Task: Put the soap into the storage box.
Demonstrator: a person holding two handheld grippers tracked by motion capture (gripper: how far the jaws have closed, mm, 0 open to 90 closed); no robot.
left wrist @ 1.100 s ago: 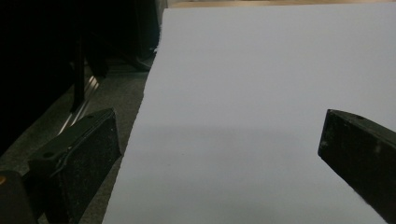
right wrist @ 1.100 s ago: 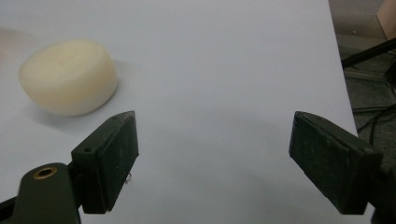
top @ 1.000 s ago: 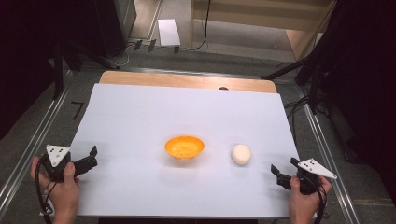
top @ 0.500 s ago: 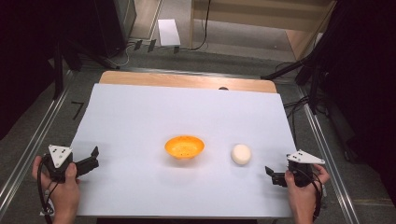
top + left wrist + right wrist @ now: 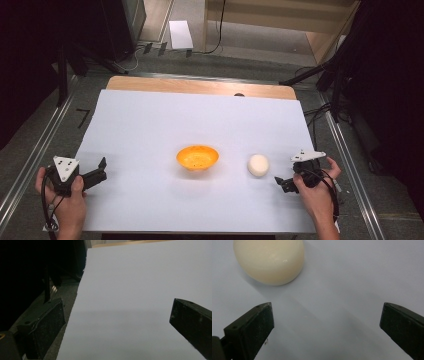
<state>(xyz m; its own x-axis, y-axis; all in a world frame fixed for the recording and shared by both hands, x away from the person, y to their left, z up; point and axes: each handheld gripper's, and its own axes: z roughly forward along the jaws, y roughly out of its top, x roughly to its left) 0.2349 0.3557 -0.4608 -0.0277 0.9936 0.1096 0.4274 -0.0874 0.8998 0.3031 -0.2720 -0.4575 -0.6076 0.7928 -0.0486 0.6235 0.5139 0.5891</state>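
The ball (image 5: 258, 165) lies right of centre on the counter (image 5: 150, 120) beside the bowl (image 5: 197, 157), and the right gripper (image 5: 285, 184), jaws wide and empty, has closed in on it, likely to grasp, while the left gripper (image 5: 97, 175) waits wide at lower left.

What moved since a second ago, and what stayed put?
The right gripper slid in from the table's right edge toward the ball, and its fingers are open just short of it, touching nothing. Nothing was picked up or let go. The left gripper stayed near the left edge, open. The bowl and ball did not move.
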